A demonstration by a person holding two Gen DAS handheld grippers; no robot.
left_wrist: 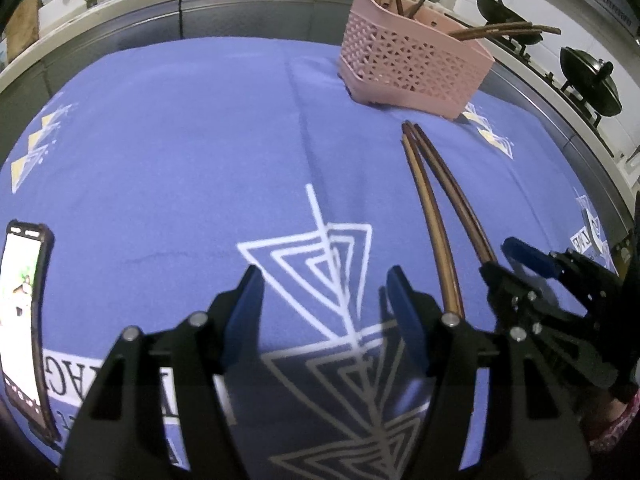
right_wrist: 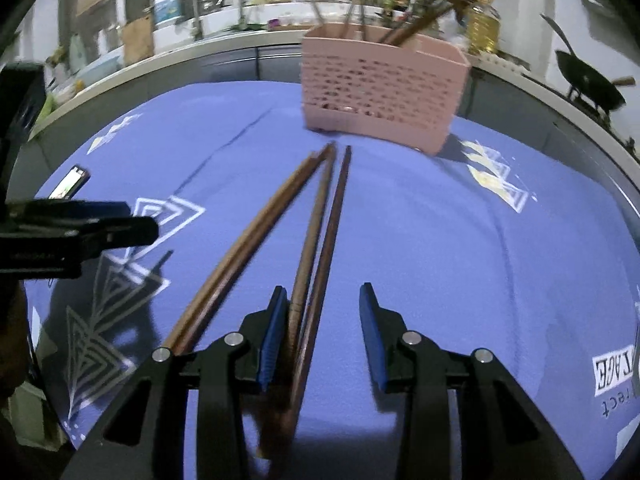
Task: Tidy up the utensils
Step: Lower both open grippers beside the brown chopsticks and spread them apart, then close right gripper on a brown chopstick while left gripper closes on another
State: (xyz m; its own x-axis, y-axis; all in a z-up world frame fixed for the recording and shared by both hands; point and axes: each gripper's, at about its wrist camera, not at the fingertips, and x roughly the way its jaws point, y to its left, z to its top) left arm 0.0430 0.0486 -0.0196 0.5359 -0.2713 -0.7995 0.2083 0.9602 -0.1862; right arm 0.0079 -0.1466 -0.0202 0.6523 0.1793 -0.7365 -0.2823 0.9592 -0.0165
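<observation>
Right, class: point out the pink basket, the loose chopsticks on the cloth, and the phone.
pink basket (right_wrist: 380, 92): right wrist view, on its perforated front wall.
loose chopsticks (right_wrist: 320, 220): right wrist view, mid-shaft of one stick.
phone (left_wrist: 20, 312): left wrist view, on its lit screen.

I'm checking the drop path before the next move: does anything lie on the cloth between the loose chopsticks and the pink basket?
Nothing visible does. The chopsticks point toward the pink basket, with only bare blue cloth between their tips and its wall. The phone lies far off to the left.

Blue tablecloth (left_wrist: 160, 120) bears pink basket (left_wrist: 412, 68); chopsticks (right_wrist: 320, 216); phone (left_wrist: 22, 320)
</observation>
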